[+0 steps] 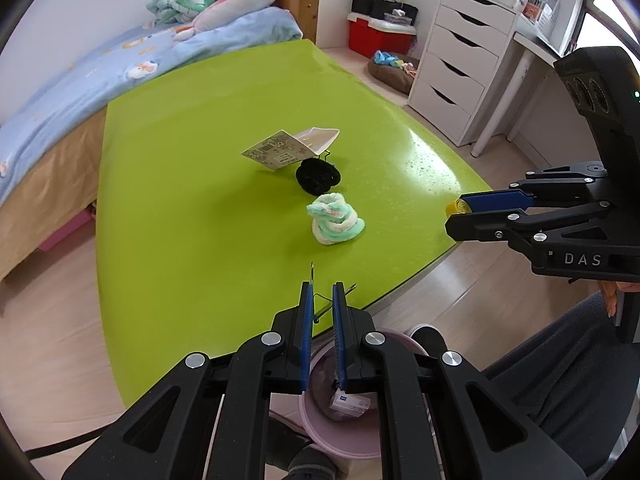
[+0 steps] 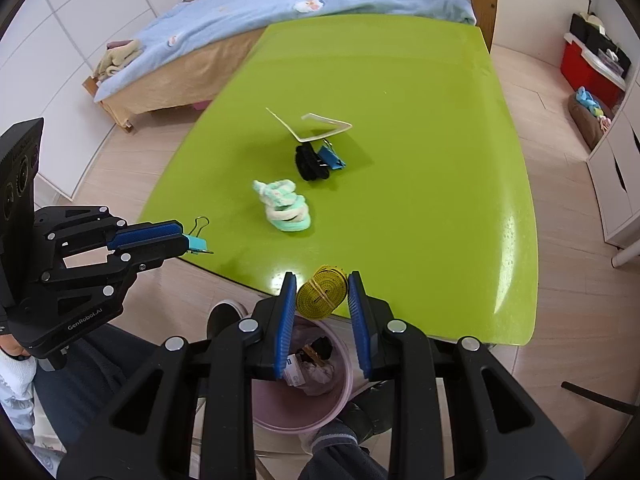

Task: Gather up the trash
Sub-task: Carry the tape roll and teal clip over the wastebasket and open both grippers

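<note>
My left gripper [image 1: 322,286] is shut on a small teal binder clip [image 2: 197,242], held over the near edge of the green table [image 1: 192,200]. My right gripper [image 2: 322,280] is shut on a yellow rolled tape measure [image 2: 322,291], also at the near edge, above a pink trash bin [image 2: 340,400] on the floor holding some scraps. It shows in the left wrist view too [image 1: 320,436]. On the table lie a mint and white yarn bundle [image 1: 336,220], a black scrunchie [image 1: 318,176], a printed card [image 1: 276,150] and a blue binder clip [image 2: 332,158].
A white paper tray [image 1: 318,138] rests tipped behind the card. A bed with blue bedding [image 1: 120,64] stands beyond the table. A white drawer unit [image 1: 460,64] and a red box [image 1: 372,36] are at the right. My lap sits beside the bin.
</note>
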